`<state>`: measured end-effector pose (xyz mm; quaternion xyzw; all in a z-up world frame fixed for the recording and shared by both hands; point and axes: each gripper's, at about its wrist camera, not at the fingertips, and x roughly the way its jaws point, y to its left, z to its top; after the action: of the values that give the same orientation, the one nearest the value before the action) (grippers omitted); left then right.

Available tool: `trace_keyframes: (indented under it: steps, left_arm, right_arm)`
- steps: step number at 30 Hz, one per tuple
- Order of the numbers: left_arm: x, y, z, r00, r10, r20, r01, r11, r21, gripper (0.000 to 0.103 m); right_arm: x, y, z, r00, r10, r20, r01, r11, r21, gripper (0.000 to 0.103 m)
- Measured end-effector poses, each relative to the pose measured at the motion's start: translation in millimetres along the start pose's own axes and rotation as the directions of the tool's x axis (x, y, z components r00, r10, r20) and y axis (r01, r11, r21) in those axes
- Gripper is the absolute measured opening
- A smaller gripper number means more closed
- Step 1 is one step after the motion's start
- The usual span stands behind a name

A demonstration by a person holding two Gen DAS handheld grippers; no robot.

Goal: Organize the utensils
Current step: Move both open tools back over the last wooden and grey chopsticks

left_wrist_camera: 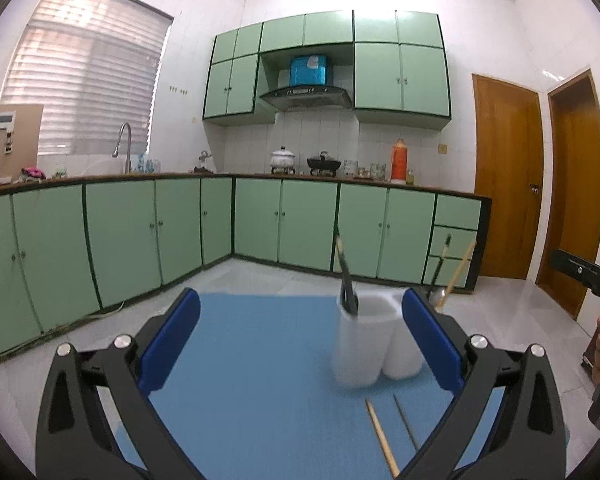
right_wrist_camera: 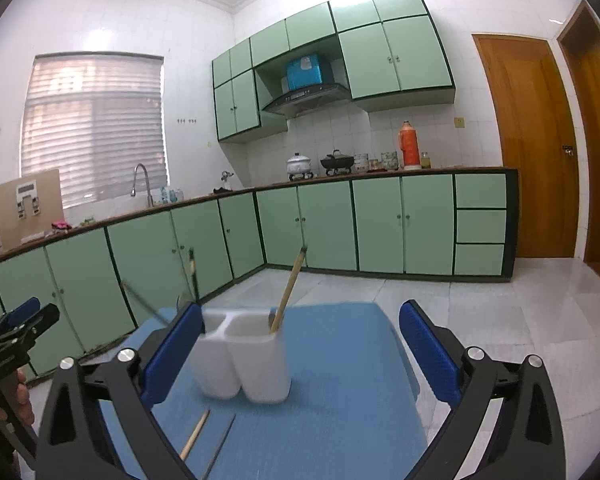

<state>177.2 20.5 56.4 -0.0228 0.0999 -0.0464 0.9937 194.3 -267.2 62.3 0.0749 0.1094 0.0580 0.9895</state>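
A white two-compartment utensil holder (left_wrist_camera: pixel 374 338) (right_wrist_camera: pixel 244 358) stands on a blue mat (left_wrist_camera: pixel 260 380) (right_wrist_camera: pixel 332 380). Dark utensils (left_wrist_camera: pixel 346 280) stand in its left compartment and a wooden stick (right_wrist_camera: pixel 287 292) in the right one. A wooden chopstick (left_wrist_camera: pixel 382 438) (right_wrist_camera: pixel 195 434) and a dark thin one (left_wrist_camera: pixel 406 422) (right_wrist_camera: pixel 219 446) lie on the mat in front of the holder. My left gripper (left_wrist_camera: pixel 300 344) is open and empty, above the mat, left of the holder. My right gripper (right_wrist_camera: pixel 300 352) is open and empty, with the holder between its fingers' line of sight.
Green kitchen cabinets (left_wrist_camera: pixel 180 232) run along the far walls with a counter carrying pots, a red thermos (left_wrist_camera: pixel 400 160) and a sink tap (left_wrist_camera: pixel 124 144). Wooden doors (left_wrist_camera: pixel 508 176) are at the right. White tiled floor surrounds the mat's table.
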Motion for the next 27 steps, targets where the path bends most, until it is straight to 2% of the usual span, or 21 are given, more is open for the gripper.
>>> trace_keyframes:
  steps: [8, 16, 21, 27]
  left_arm:
    - [-31.1, -0.9, -51.3, 0.998, 0.012, -0.058, -0.012, 1.0, 0.005, 0.098]
    - [-50.6, -6.3, -94.0, 0.995, -0.008, -0.097, 0.011, 0.999, 0.036, 0.098]
    - [-60.7, -7.9, -118.4, 0.994, -0.011, -0.11, 0.018, 0.998, 0.065, 0.098]
    - [-69.2, -3.8, -147.0, 0.992, -0.012, -0.126, 0.018, 0.998, 0.053, 0.098]
  right_arm:
    - [-27.3, 33.8, -62.2, 0.998, -0.033, -0.06, 0.029, 0.997, -0.067, 0.097]
    - [-49.1, 64.0, -128.0, 0.992, -0.042, -0.12, 0.034, 0.997, -0.064, 0.097]
    - [-55.7, 75.9, -153.1, 0.989, -0.034, -0.142, 0.026, 0.998, -0.056, 0.097]
    - [-65.4, 86.9, -172.0, 0.99, -0.042, -0.134, 0.035, 0.998, -0.056, 0.097]
